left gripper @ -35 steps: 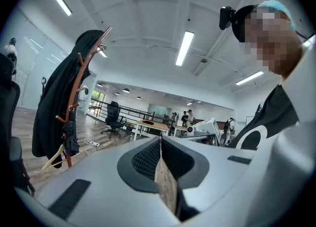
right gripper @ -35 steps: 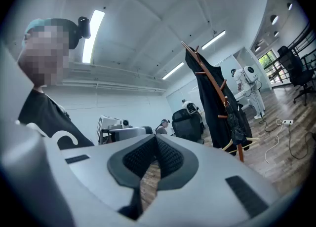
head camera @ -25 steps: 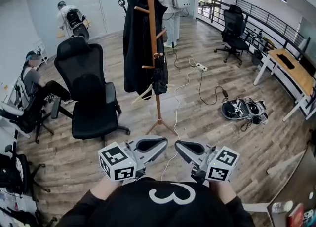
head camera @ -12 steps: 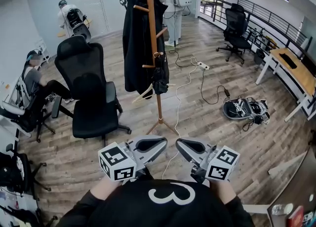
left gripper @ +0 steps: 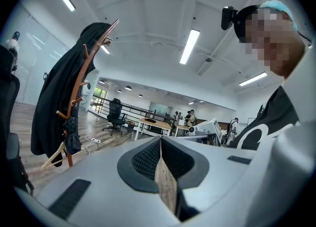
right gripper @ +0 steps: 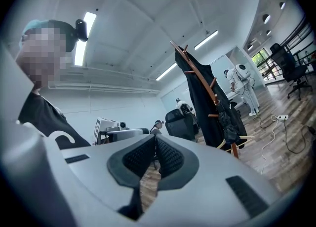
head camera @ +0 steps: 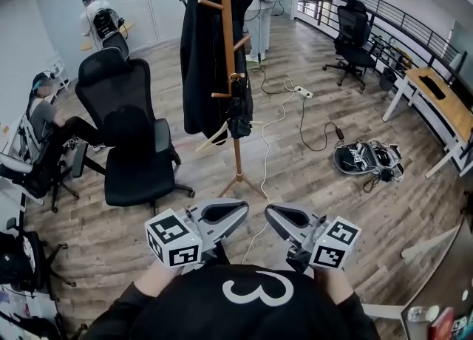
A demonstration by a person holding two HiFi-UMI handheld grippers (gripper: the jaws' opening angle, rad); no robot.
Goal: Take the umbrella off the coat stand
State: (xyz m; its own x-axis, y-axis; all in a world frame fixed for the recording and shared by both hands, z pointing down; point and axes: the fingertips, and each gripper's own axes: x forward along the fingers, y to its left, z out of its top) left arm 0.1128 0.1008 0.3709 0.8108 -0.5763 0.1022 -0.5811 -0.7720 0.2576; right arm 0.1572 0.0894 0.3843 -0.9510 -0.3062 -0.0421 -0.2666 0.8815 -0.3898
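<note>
A wooden coat stand [head camera: 228,50] rises from the floor ahead of me, draped with a long black coat [head camera: 203,58]. A folded black umbrella [head camera: 239,113] hangs from a peg on the stand's right side, just above a pale clothes hanger [head camera: 214,137]. My left gripper [head camera: 242,209] and right gripper [head camera: 270,213] are held side by side close to my chest, well short of the stand, both shut and empty. In the left gripper view the umbrella [left gripper: 72,138] hangs at far left beyond the left gripper [left gripper: 160,139]. In the right gripper view the umbrella [right gripper: 228,122] shows at right, past the right gripper [right gripper: 155,139].
A black office chair [head camera: 129,139] stands left of the stand. White cables and a power strip [head camera: 299,92] trail over the wood floor to the right, near a black bag [head camera: 366,160]. A person [head camera: 48,120] sits at far left; desks [head camera: 436,102] line the right.
Both grippers have drifted slightly toward the stand and stay shut. The view has tilted a little, so the stand sits a bit higher in the frame.
</note>
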